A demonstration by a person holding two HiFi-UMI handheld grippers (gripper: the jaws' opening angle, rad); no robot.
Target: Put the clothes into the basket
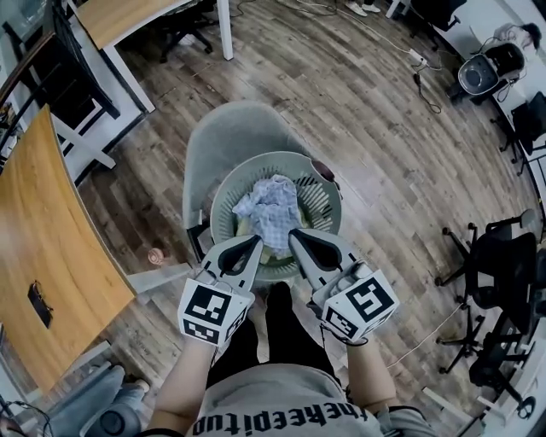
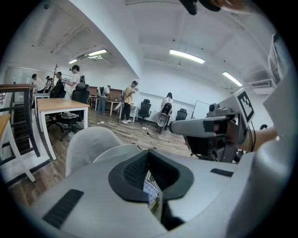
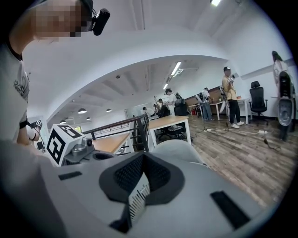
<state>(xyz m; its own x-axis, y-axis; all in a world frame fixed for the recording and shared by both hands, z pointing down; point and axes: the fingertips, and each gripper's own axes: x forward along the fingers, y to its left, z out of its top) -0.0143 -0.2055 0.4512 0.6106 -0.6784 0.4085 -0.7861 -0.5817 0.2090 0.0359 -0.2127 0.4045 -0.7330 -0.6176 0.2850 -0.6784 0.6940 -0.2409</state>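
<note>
A pale green slatted basket [image 1: 223, 192] stands on a grey chair [image 1: 223, 128]. A blue-and-white checked cloth [image 1: 271, 207] lies bunched inside it, over something yellowish. My left gripper [image 1: 254, 242] and right gripper [image 1: 295, 235] point side by side over the basket's near rim, tips just short of the cloth's near edge. Both are shut, and I see nothing pinched. In the left gripper view the left gripper [image 2: 149, 152] has its jaws together, with slats and checked cloth [image 2: 151, 191] showing through the slot behind them. The right gripper [image 3: 142, 155] looks the same, with basket slats [image 3: 138, 202] below.
A long wooden desk [image 1: 43, 247] runs along the left and a white-legged table [image 1: 128, 21] stands behind the chair. Office chairs [image 1: 495, 273] and cables sit at the right on the wood floor. Several people stand far across the room [image 2: 128, 100].
</note>
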